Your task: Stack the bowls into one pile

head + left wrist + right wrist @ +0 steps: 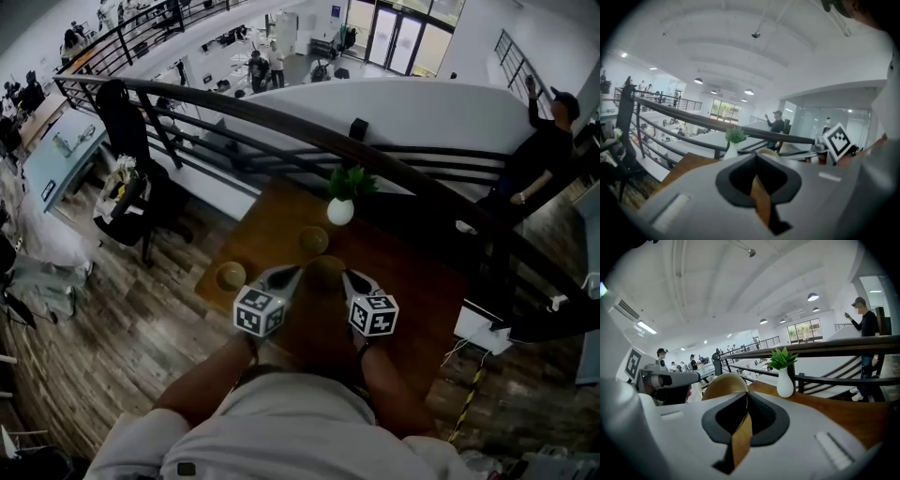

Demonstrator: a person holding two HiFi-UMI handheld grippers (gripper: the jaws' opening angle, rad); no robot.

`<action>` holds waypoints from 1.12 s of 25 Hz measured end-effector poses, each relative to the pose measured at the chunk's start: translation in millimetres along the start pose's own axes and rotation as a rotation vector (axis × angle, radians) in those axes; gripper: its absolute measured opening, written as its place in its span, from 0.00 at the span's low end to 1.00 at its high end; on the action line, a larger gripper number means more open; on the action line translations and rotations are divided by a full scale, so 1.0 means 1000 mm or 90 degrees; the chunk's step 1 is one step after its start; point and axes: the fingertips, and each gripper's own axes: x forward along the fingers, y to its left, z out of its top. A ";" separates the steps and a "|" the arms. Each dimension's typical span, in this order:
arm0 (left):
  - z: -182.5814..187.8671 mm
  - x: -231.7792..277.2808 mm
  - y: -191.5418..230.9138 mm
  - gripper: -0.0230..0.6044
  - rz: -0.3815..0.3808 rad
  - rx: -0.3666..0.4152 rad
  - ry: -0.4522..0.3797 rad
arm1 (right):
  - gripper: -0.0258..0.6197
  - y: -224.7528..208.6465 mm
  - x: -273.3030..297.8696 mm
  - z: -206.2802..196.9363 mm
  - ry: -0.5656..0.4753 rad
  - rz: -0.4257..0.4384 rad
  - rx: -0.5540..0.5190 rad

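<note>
A brown wooden table [412,281] stands against a dark railing [281,120] above an open hall. Over its near part, the left gripper [758,155] and the right gripper [746,393] are held side by side, each with its jaws pressed together and nothing clamped between them. Three golden bowls sit apart on the table, unstacked. The near bowl [325,270] lies between the two gripper tips, the far bowl [313,240] lies just beyond it, and the left bowl [231,276] is by the table's left edge. A small white vase [340,212] holding a green plant stands behind the bowls, near the railing.
</note>
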 end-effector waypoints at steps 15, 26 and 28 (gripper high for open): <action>0.044 0.053 0.023 0.04 -0.122 0.050 0.017 | 0.07 -0.026 0.018 0.034 -0.038 -0.107 0.046; 0.061 0.022 0.104 0.04 -0.198 0.068 0.035 | 0.07 0.031 0.073 0.043 -0.062 -0.181 0.078; 0.058 0.017 0.116 0.04 -0.204 0.070 0.039 | 0.07 0.041 0.080 0.041 -0.063 -0.190 0.082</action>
